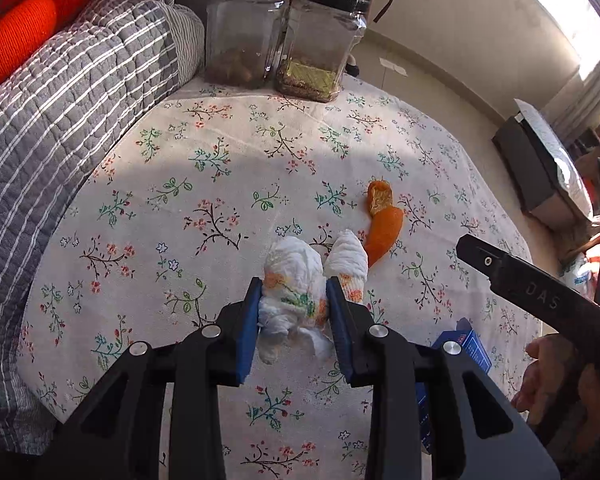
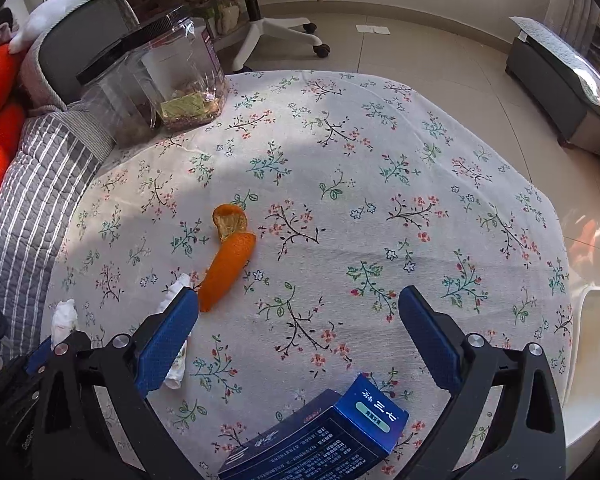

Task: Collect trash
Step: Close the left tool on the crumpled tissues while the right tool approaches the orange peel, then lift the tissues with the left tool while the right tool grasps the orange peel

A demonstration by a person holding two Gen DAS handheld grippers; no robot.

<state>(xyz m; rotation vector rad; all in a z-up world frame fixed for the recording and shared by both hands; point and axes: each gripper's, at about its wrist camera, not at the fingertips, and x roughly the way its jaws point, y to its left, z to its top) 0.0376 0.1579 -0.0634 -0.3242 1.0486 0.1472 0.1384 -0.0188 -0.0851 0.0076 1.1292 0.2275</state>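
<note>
My left gripper (image 1: 294, 292) is shut on a crumpled white tissue (image 1: 294, 280) with orange and green print, on the floral tablecloth (image 1: 220, 200). A second tissue wad (image 1: 348, 264) lies just right of its right finger. Two pieces of orange peel (image 1: 384, 224) lie beyond it, and also show in the right wrist view (image 2: 228, 256). My right gripper (image 2: 298, 312) is open and empty above the cloth, with the peel beside its left fingertip. A blue cardboard box (image 2: 332, 436) lies below it. The left gripper with its tissue (image 2: 62, 320) shows at the lower left.
Two clear jars with black lids (image 1: 284, 40) stand at the table's far edge. A grey striped quilt (image 1: 60, 120) and orange cushions (image 1: 20, 28) lie to the left. A white bin rim (image 2: 592, 360) stands right of the table. An office chair (image 2: 260, 12) and a dark bench (image 2: 560, 80) stand on the floor.
</note>
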